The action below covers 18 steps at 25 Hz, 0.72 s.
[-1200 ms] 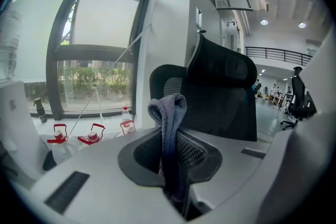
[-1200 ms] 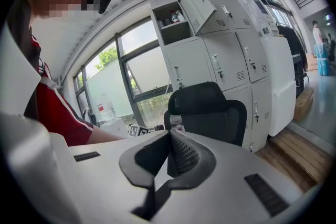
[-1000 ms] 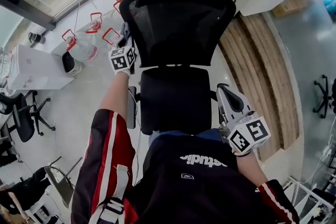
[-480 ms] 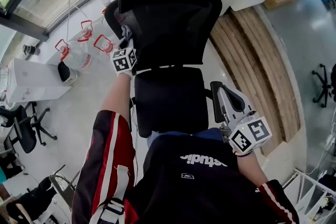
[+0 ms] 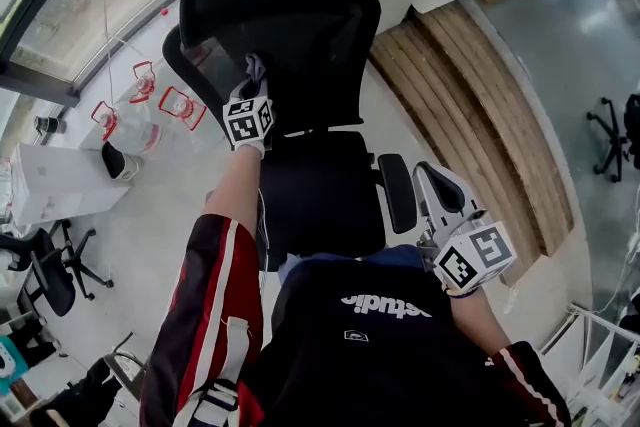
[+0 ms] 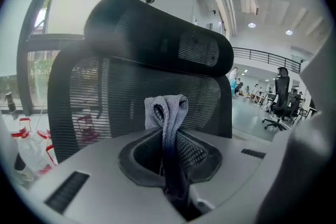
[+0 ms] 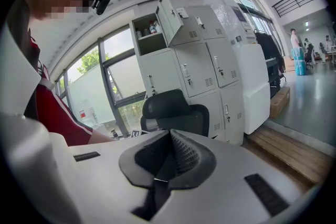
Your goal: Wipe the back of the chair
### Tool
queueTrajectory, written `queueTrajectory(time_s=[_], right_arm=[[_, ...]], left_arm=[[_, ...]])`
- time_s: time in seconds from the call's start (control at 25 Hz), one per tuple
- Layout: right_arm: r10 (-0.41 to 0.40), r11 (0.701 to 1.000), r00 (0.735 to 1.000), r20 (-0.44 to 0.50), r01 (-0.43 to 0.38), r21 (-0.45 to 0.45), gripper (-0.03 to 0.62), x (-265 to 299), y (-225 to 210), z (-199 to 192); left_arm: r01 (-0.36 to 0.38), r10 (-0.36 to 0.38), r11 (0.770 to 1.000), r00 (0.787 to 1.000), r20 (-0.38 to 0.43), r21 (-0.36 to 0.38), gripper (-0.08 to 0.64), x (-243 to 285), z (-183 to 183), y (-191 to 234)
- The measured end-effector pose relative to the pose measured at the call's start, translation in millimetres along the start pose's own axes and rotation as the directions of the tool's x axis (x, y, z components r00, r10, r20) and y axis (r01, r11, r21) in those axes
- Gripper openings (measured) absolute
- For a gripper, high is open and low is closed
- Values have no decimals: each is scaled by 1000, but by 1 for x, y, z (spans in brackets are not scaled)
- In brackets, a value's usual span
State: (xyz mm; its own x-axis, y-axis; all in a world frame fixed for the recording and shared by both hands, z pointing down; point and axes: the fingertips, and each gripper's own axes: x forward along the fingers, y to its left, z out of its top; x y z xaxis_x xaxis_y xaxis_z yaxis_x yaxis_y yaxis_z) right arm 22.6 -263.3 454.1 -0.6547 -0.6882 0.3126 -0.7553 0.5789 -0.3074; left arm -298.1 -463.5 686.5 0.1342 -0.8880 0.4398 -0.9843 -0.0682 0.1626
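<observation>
Black mesh office chair back (image 5: 310,45): upright, before person. Folded grey cloth (image 6: 167,113): pinched in left tool (image 6: 170,170), at mesh, contact unclear. Right tool (image 7: 167,162): pressed together, empty, well apart. Risk: mesh snags cloth, pulling it from pinch; pushed chair rolls away.

Black mesh chair back (image 5: 310,65) blocks everything ahead of my left gripper (image 6: 168,152); its folded grey cloth (image 6: 167,110) appears to touch the mesh. Floor to the left is open as far as the red-handled clear jugs (image 5: 178,103). Black padded armrest (image 5: 398,193) crowds my right gripper (image 7: 167,150).
</observation>
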Motion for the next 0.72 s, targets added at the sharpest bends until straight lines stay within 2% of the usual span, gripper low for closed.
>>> queueTrajectory(time_s=[0.4, 0.72], right_arm=[[-65, 998, 998, 14, 65, 25, 14, -36, -67, 8], [-128, 991, 992, 23, 127, 44, 14, -66, -116, 14]], left_arm=[[123, -123, 992, 992, -10, 33, 55, 56, 3, -121], [226, -225, 973, 974, -27, 53, 55, 98, 4, -219]])
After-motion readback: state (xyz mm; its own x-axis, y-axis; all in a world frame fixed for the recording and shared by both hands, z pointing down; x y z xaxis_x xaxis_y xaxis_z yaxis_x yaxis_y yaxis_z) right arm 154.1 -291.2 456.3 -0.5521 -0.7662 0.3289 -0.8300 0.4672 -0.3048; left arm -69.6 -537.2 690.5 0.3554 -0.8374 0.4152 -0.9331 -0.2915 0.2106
